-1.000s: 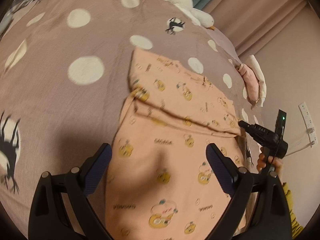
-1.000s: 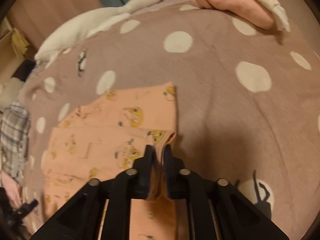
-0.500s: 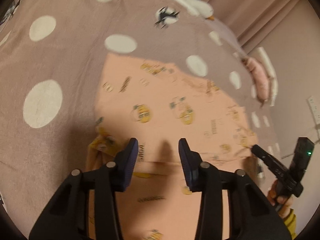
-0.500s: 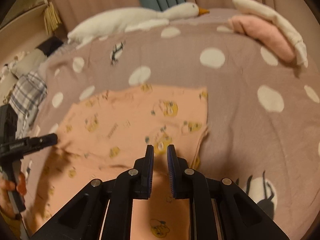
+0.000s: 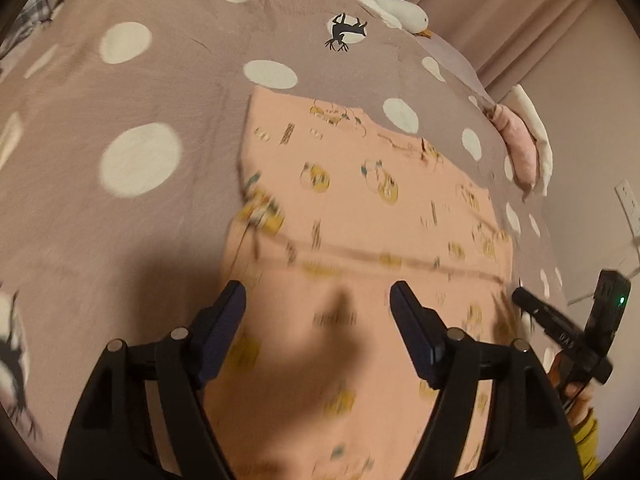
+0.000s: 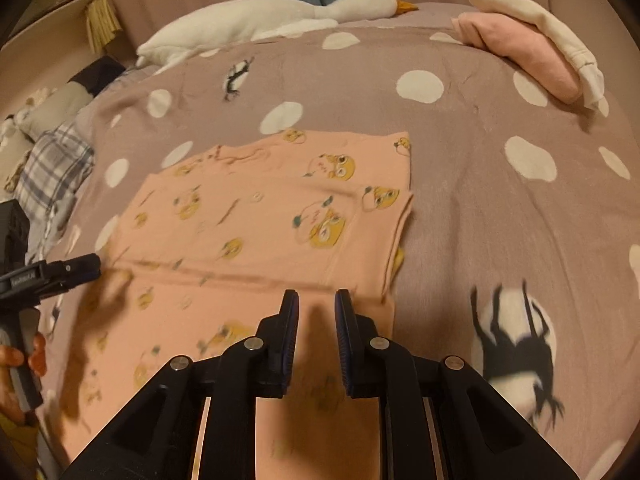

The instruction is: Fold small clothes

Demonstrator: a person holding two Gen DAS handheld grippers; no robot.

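1. Since a second ago, both grippers have let the flap fall flat; the left gripper (image 5: pixel 318 312) jaws reopened wide, empty.
2. Right gripper (image 6: pixel 317 312) jaws stand slightly apart, empty.
3. Peach pyjama top (image 6: pixel 256 216) lies half-folded on the bed (image 6: pixel 480 184): light, limp; I'd pinch its near hem corners.

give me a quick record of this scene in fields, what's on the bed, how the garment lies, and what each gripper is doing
surface: bed cover, brownish with white dots
garment: peach printed garment, far part folded over, lying flat
left gripper: jaws have just been opening, nothing between them, above the garment
right gripper: jaws slightly apart, have just been opening, no cloth between them
other items: toy goose; pink cloth under white cloth; plaid cloth
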